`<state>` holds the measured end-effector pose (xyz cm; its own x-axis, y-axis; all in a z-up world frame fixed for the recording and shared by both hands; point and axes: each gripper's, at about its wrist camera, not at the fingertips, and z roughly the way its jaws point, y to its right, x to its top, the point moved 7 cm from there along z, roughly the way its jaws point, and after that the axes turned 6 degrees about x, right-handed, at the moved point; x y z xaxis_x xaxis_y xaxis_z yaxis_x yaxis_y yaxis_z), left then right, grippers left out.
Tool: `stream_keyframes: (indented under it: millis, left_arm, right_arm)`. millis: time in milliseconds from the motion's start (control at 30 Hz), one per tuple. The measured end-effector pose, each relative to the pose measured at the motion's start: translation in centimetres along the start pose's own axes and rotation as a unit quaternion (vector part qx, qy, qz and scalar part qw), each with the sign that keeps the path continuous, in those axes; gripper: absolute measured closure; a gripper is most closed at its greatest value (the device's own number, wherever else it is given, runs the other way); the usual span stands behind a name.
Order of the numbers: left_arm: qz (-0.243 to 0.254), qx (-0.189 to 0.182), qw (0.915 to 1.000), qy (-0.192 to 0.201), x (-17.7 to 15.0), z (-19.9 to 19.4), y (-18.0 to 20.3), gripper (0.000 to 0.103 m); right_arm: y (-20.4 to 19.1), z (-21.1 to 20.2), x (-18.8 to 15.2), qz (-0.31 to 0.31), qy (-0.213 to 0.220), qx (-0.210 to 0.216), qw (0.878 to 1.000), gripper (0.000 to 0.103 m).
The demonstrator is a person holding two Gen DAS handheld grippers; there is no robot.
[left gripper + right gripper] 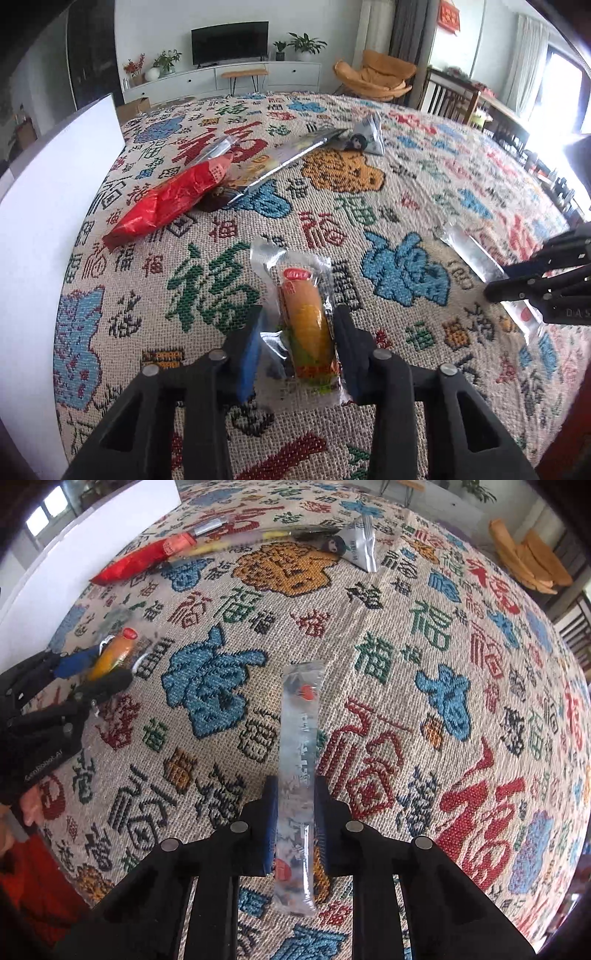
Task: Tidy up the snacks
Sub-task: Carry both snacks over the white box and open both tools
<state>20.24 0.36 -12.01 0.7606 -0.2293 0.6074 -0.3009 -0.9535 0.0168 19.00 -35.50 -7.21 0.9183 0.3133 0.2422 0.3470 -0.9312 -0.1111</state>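
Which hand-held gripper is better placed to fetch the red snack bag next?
Left. The left hand-held gripper is nearer the red snack bag on that side, though it already straddles the corn sausage pack; the right hand-held gripper straddles the clear stick pack, farther away.

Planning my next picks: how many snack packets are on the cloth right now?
5: corn sausage in the left gripper, clear stick in the right gripper, red bag, flat foil pack, triangular pouch. More may hide.

Surface (pixel 406 177): covered by woven cloth patterned with red, green and blue characters.
Far wall: white; black television (pixel 229 42) above a low white cabinet (pixel 258 75).
Plants (pixel 306 44): potted, on the cabinet.
Seating: orange lounge chair (pixel 376 75).
Window (pixel 565 88): at right, bright daylight, pale curtains.
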Motion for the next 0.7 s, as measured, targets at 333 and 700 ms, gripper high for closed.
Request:
stream_keyframes:
  millis: [333, 700]
  left_arm:
    - [-0.123, -0.108, 0.9853, 0.048, 1.4, -4.2, -3.2, 0.101]
    - [-0.15, -0.131, 0.9766, 0.081, 1.6, -7.6, -5.8, 0.101]
  right_arm:
    - [2.6, -3.8, -1.9, 0.145, 0.069, 0.159, 0.974, 0.085]
    - [-0.8, -5.8, 1.7, 0.138, 0.109, 0.194, 0.965, 0.085]
